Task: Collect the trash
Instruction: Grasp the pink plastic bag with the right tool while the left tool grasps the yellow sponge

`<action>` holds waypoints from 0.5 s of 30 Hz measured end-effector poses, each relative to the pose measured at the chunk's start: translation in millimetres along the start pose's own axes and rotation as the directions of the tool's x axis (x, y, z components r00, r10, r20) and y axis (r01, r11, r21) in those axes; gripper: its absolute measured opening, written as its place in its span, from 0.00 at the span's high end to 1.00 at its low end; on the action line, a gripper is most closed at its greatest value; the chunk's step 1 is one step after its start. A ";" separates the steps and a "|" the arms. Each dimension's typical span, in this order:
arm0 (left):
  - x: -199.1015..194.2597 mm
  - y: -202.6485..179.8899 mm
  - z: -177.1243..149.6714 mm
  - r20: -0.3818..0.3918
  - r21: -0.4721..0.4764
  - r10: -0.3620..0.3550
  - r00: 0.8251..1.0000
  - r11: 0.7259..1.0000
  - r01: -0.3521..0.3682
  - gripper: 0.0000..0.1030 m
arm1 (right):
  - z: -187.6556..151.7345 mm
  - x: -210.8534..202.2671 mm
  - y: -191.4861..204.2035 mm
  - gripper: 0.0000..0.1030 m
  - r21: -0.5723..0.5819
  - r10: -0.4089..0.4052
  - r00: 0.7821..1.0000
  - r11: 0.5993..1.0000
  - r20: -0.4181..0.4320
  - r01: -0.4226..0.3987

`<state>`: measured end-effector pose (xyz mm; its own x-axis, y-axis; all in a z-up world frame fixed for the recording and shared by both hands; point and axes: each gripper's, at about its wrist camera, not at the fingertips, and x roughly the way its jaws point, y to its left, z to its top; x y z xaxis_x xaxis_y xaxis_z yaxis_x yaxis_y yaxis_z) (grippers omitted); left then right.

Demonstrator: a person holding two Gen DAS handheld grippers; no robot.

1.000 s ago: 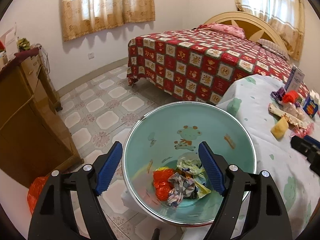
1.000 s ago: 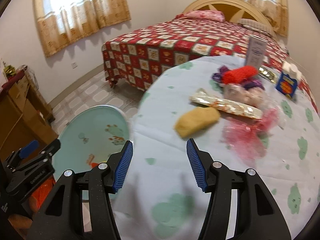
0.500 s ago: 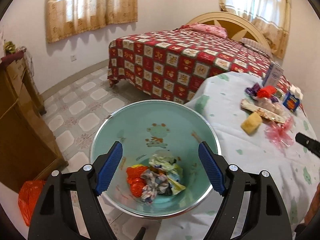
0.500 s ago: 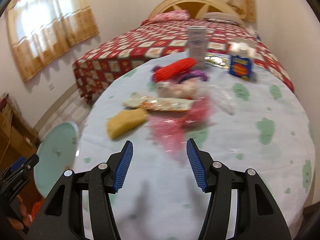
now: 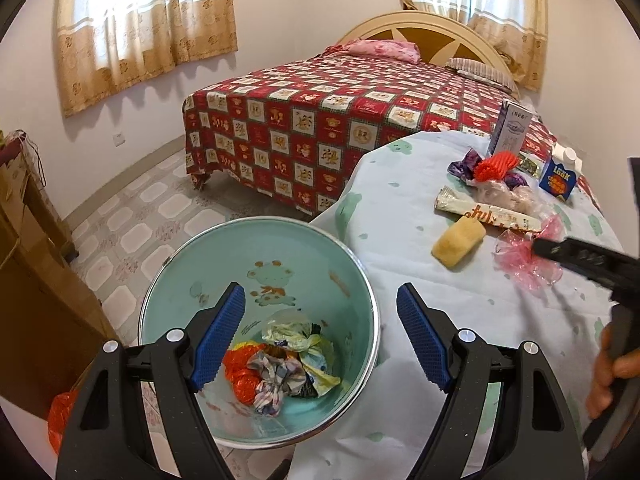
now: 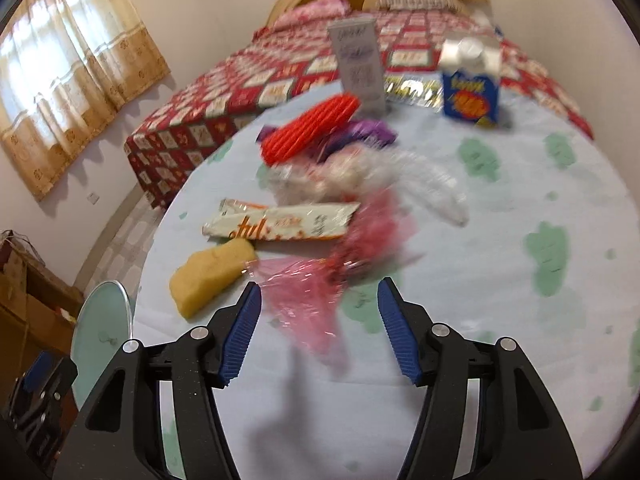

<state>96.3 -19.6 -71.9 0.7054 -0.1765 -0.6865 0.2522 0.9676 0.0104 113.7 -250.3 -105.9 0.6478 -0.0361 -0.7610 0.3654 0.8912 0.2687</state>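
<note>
Item: left gripper (image 5: 318, 342), lower centre of the left wrist view. We record its jaws spread wide with nothing between the blue pads; it hangs over the bin.

Item: mint-green bin (image 5: 362, 280), lower centre of that view, metal rim, cartoon print on the inner wall. It stands on the tiled floor (image 5: 140, 220) just beside the table edge. Contents: crumpled wrappers (image 5: 280, 364) at the bottom, orange, checked and yellowish. In the right wrist view we see only a sliver of the bin (image 6: 102, 340) at lower left.

Item: right gripper (image 6: 318, 328), lower centre of the right wrist view. Jaws apart and gripping nothing; the frame is blurred. In the left wrist view it enters from the right edge, its tip at the pink wrapper, carried by a hand (image 5: 612, 372).

Item: pink cellophane wrapper (image 6: 308, 300), on the table, its near end lying between the right gripper's pads, which do not press on it.

Item: table (image 6: 500, 280), round, covered with a pale cloth bearing green prints. On it we list:
- yellow sponge-like lump (image 6: 210, 276), left of the pink wrapper
- long white and orange snack packet (image 6: 280, 224), just behind the lump
- red ribbed piece (image 6: 310, 128) over purple wrappers (image 6: 372, 132)
- clear plastic bag (image 6: 360, 176), centre
- tall white carton (image 6: 358, 64) and blue carton (image 6: 470, 94), far side

Item: bed (image 5: 320, 120) with red checked cover, behind the table.
</note>
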 end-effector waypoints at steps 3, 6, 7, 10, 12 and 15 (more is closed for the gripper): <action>2.5 -5.4 3.4 0.000 0.020 0.000 1.000 1.000 0.000 0.25 | -3.0 11.7 1.8 0.78 -0.013 0.016 0.999 1.000 -0.041 -0.016; 8.2 -13.6 8.8 -0.003 0.036 -0.011 1.000 0.999 0.011 0.25 | -6.4 11.5 -3.8 0.92 -0.010 0.051 0.997 0.999 -0.050 -0.052; 10.8 -17.0 11.1 -0.004 0.041 -0.016 1.000 0.999 0.016 0.25 | -7.3 6.8 -6.9 0.93 -0.014 0.067 0.997 0.998 -0.044 -0.068; 17.4 -30.9 18.7 -0.004 0.062 -0.042 0.999 0.997 0.042 0.25 | -10.5 -7.6 -13.4 0.94 -0.032 0.076 0.997 0.997 -0.023 -0.076; 22.0 -42.7 23.8 -0.006 0.084 -0.064 0.998 0.994 0.064 0.25 | -11.3 -24.5 -20.7 0.94 -0.060 0.053 0.998 0.997 0.013 -0.052; 29.7 -62.8 28.2 -0.005 0.129 -0.084 0.996 0.988 0.084 0.25 | -10.9 -46.7 -37.7 0.94 -0.101 -0.014 0.997 0.995 0.075 0.022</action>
<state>120.1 -90.6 -72.4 0.6784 -0.2561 -0.6886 0.3939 0.9180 0.0467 62.3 -277.2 -86.9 0.6909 -0.0826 -0.7182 0.3100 0.9313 0.1911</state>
